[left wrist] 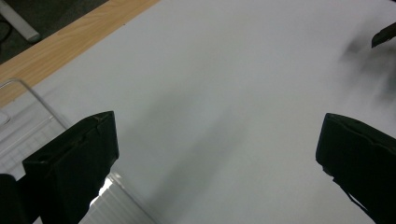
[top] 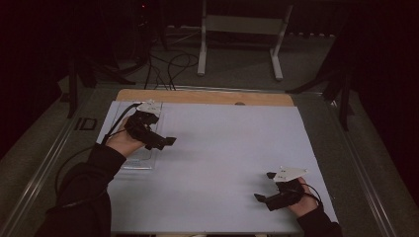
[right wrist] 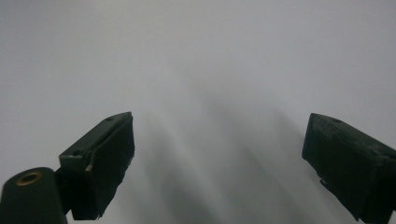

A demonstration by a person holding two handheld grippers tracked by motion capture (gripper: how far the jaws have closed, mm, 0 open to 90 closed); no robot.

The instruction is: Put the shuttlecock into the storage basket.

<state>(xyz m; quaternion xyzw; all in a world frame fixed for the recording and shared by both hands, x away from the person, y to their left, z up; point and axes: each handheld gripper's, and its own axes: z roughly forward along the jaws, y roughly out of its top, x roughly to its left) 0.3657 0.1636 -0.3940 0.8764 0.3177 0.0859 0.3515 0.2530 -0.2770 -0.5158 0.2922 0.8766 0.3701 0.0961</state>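
A clear plastic tray is laid flat at the left edge of the white sheet, roughly midway between near and far, and it's basically see-through, so its outline is pretty faint from the high view. In the left gripper view its rounded corner and ribbed surface are seen at the lower left, partly covered by one jaw.

The left gripper is held right above that tray, with the jaws pointed toward the right. In its own view the jaws are spread wide apart and nothing is held between them, just bare sheet. Whether the tray is actually touched by a jaw can't be told.

The right gripper is found well apart from the tray, down at the near right of the sheet, jaws pointed left. In its own view the jaws are also spread wide and nothing is gripped, only white sheet and soft shadows underneath. One of its jaw tips is caught at the far right edge of the left gripper view.

The sheet is laid over a wooden table, with a strip of wood left uncovered along the far edge. Beyond that, a white frame and some cables are seen on the dark floor.
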